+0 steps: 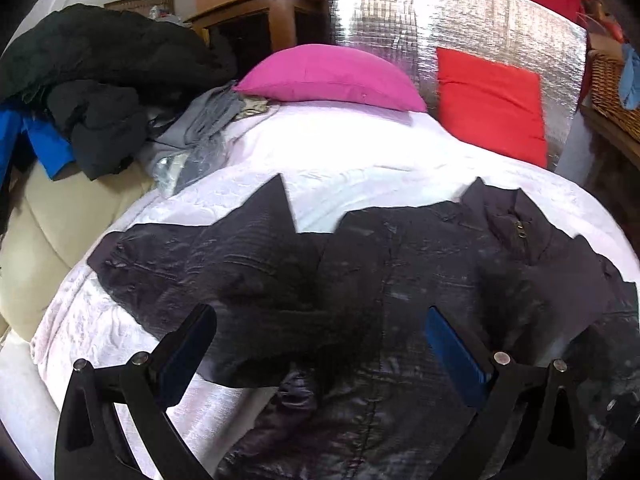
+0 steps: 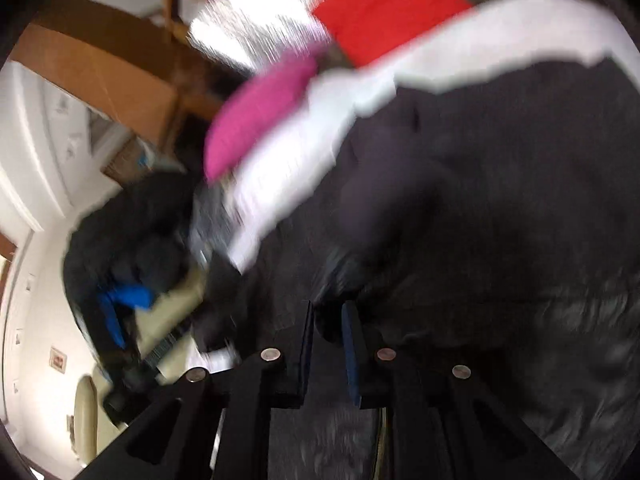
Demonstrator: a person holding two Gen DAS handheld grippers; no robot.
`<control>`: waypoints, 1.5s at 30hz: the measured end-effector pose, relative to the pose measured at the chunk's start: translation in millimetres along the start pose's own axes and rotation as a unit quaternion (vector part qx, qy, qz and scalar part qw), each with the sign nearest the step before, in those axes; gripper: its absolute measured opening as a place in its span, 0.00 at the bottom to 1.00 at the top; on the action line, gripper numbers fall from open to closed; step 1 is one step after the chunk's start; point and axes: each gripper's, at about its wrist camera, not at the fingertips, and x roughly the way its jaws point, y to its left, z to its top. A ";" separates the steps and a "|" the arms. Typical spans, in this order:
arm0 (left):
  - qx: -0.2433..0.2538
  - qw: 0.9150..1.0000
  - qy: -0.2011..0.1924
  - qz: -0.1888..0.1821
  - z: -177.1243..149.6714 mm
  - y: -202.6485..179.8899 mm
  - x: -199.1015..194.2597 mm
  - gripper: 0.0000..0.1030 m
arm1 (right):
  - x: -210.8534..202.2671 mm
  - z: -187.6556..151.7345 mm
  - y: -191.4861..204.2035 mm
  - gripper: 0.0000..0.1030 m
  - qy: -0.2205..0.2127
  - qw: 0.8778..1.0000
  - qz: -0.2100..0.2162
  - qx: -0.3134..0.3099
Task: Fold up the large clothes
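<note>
Fingers [image 1: 202, 344] of the left gripper [image 1: 320, 344] stand wide apart above a dark quilted jacket [image 1: 400, 280] spread across a white bedspread [image 1: 340, 152], holding nothing. In the blurred right wrist view, the right gripper [image 2: 326, 332] has its fingers nearly together, seemingly pinched on a dark fold of the jacket [image 2: 480, 200], though the smear leaves that uncertain. Soft, puffy and light by the look of it, the glossy shell is likely slippery and springy (a fold may not stay put). Best holds, on this evidence, are the hem corners, cuffs and shoulder seams, where layers bunch thick enough to clamp. A pink pillow [image 1: 332, 76] and heaped dark clothes [image 1: 100, 80] lie well apart.
</note>
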 end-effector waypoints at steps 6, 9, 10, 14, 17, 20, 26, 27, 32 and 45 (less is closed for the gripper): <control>0.008 0.996 0.017 -0.085 -3.9 -18.4 -0.8 1.00 | -48.1 2.9 3.1 0.41 -0.003 0.999 0.047 -0.007; -0.001 0.990 0.020 -0.137 -6.9 -29.8 -6.5 1.00 | -105.2 19.8 -4.4 0.96 -0.099 0.994 0.026 -0.023; -0.001 0.989 0.016 -0.149 -8.9 -34.7 -9.7 1.00 | -124.0 22.7 -13.3 0.96 -0.141 0.990 0.007 -0.026; 0.051 0.982 -0.010 -0.181 -20.1 -73.1 -23.7 1.00 | -147.1 46.9 -55.7 0.95 -0.175 0.983 -0.046 0.022; 0.121 0.978 -0.019 -0.171 -32.1 -113.8 -24.5 1.00 | -149.9 56.5 -103.0 0.77 -0.175 0.975 -0.112 0.075; 0.154 0.977 -0.003 -0.147 -38.1 -138.3 -11.4 1.00 | -120.5 65.0 -132.9 0.71 -0.137 0.975 -0.130 0.114; 0.093 0.984 0.071 -0.133 -31.1 -136.0 30.2 0.85 | -61.6 73.6 -158.6 0.47 -0.075 0.977 -0.148 0.131; 0.080 0.982 0.086 -0.149 -30.5 -133.6 35.6 0.69 | -52.0 73.8 -157.5 0.44 -0.067 0.977 -0.161 0.124; 0.064 0.982 0.087 -0.157 -27.0 -114.5 27.5 0.38 | -57.3 70.8 -138.5 0.32 -0.091 0.975 -0.178 0.093; -0.075 0.972 0.129 -0.183 -7.1 16.5 27.1 0.69 | -79.9 63.8 -128.7 0.34 -0.080 0.973 -0.195 0.094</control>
